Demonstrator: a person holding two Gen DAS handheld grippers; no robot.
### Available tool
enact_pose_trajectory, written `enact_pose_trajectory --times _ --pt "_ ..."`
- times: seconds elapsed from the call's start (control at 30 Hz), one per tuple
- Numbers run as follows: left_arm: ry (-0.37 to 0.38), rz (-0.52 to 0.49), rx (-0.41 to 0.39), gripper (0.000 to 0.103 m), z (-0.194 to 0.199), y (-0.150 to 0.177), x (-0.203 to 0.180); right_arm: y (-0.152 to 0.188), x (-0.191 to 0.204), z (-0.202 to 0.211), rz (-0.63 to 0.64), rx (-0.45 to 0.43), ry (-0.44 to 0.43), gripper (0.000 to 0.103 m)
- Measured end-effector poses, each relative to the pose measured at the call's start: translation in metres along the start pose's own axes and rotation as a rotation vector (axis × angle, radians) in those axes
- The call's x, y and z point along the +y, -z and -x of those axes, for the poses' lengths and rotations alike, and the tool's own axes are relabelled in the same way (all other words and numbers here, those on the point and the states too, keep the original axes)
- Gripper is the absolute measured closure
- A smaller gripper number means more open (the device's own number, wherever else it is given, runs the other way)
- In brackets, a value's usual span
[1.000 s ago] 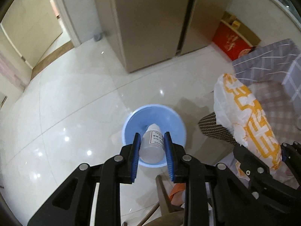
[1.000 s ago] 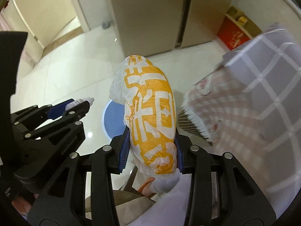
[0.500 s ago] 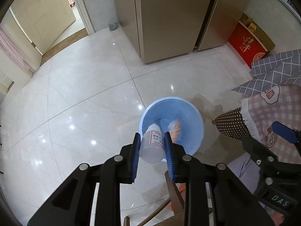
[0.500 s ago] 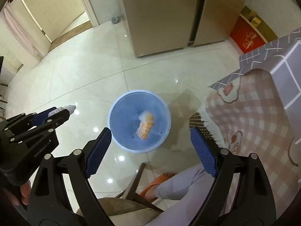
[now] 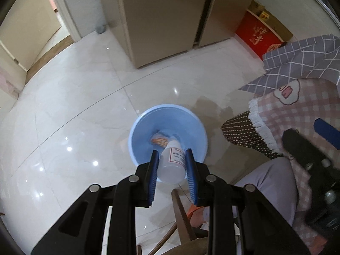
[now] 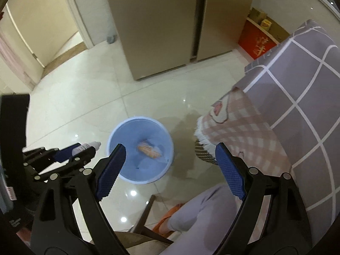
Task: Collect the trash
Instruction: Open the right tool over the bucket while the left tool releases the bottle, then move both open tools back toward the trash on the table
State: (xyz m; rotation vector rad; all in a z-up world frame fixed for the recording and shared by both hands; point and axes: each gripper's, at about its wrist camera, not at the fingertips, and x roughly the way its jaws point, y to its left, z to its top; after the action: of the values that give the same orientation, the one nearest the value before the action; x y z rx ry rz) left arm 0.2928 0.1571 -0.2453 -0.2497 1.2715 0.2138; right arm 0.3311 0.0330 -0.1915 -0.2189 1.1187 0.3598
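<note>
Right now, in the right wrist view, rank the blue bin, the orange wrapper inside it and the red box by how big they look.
1. Blue bin, clearly largest.
2. Red box, though it sits far off by the wall, so its true size is unsure.
3. Orange wrapper, smallest, lying in the bin.

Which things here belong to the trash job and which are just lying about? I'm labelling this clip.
Job:
- bottle, clamped in the left gripper
- blue bin
- orange wrapper, lying in the bin
- right gripper, open and empty

Just there:
- checked cloth
- red box
- cabinet
</note>
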Motion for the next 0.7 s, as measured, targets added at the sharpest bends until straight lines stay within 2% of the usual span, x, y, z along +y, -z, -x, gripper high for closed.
enact_pose_trajectory --times 0.07,0.1,0.13,0.23,0.47,0.7 --pt "-0.004 -0.021 -0.013 0.072 0.001 -0.004 -0.006 0.001 -0.004 -0.004 -0.002 0.010 0.020 0.018" --pt "-0.017 -0.024 -0.015 0.053 0.002 -0.006 -0.007 0.001 -0.006 -0.006 -0.007 0.012 0.039 0.018" --pt "-0.028 -0.024 -0.023 0.045 0.003 -0.008 -0.006 0.001 -0.008 -0.007 -0.012 0.014 0.049 0.018" --pt "-0.008 -0.019 -0.034 0.046 0.005 -0.011 -0.002 0.000 -0.013 -0.010 -0.026 0.031 0.041 0.018" --pt "-0.049 0.024 -0.008 0.046 0.000 -0.006 0.017 0.002 -0.010 -0.013 -0.005 0.039 0.044 0.018" --pt "-0.072 0.050 -0.037 0.046 0.017 0.005 0.033 0.005 -0.005 -0.009 0.009 0.036 0.030 0.018"
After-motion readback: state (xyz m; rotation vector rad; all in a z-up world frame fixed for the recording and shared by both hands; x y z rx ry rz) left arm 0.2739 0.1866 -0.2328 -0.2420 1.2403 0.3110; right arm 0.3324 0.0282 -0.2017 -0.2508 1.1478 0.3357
